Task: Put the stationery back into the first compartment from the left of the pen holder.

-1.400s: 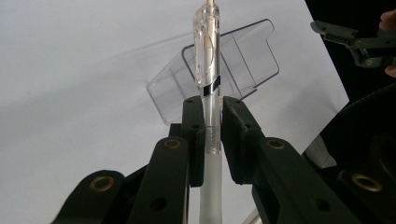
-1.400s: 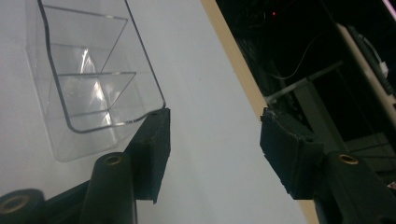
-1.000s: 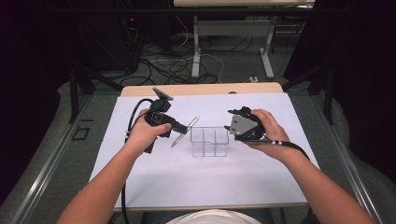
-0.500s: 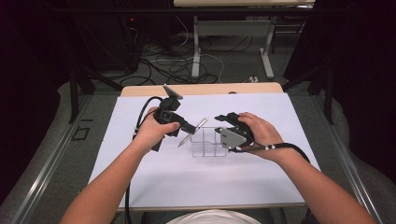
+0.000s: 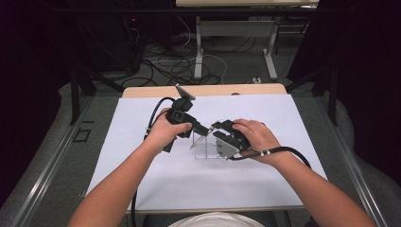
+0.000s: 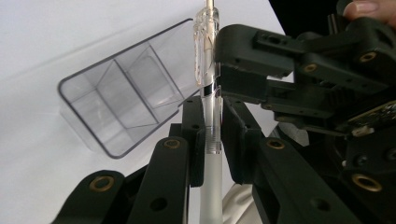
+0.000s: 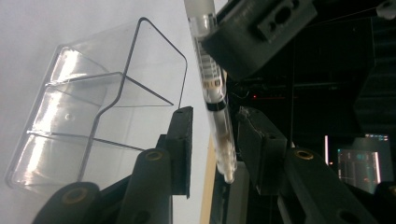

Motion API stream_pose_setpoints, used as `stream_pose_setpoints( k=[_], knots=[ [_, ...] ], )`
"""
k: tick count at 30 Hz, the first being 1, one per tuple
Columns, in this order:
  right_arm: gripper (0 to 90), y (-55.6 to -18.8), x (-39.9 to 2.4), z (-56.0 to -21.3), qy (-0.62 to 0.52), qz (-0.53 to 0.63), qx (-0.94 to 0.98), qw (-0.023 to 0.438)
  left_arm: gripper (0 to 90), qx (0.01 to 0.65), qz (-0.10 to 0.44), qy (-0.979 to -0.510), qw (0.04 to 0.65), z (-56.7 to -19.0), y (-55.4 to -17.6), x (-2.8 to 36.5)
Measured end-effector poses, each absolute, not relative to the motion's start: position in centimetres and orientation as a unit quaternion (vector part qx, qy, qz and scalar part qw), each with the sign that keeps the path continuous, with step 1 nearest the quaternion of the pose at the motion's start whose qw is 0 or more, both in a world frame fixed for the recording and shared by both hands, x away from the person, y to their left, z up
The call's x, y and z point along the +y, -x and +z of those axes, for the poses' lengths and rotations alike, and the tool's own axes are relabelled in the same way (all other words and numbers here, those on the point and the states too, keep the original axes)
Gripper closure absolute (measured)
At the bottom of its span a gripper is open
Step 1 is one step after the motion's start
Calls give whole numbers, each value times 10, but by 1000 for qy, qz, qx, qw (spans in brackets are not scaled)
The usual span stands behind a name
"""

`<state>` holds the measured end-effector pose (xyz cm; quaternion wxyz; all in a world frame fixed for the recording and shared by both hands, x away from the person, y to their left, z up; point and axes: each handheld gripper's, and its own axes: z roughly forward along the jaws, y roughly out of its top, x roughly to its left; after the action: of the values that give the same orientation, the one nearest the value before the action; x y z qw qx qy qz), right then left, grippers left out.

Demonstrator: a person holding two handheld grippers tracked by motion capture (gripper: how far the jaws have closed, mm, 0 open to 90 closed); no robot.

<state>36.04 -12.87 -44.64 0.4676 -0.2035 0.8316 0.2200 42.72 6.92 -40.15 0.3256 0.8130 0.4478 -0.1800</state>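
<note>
The pen (image 6: 208, 88) was clear, glossy plastic. The compartment organizer (image 6: 116, 93) looked like smooth transparent plastic; the table cover (image 5: 265, 113) was matt white.

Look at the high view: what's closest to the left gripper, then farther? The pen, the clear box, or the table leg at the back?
1. Pen: clamped in the left gripper.
2. Clear box: just below it, on the white mat.
3. Table leg: far behind, on the floor.

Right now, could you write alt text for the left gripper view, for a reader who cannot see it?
The left hand-held gripper is shut on a clear pen that stands upright between its black jaws. The right hand-held gripper meets the pen's upper part from the right. Behind, a clear divided organizer sits on the white table.
</note>
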Motion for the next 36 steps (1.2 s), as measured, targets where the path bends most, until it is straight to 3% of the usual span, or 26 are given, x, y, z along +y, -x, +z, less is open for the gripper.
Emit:
stream_pose_setpoints(
  k=[8,13,22,36],
  knots=[
    [700,-360,-125,-452,231,190,820,488,795,452,-197,-804,332,-402,-428,62],
    [789,-359,-123,-455,245,168,813,501,795,449,-196,-807,330,-403,-427,60],
    [794,-359,-120,-454,246,158,809,510,781,454,-187,-803,337,-402,-427,63],
    [794,-359,-118,-454,233,182,808,510,466,509,-83,-762,391,-410,-431,104]
  ],
)
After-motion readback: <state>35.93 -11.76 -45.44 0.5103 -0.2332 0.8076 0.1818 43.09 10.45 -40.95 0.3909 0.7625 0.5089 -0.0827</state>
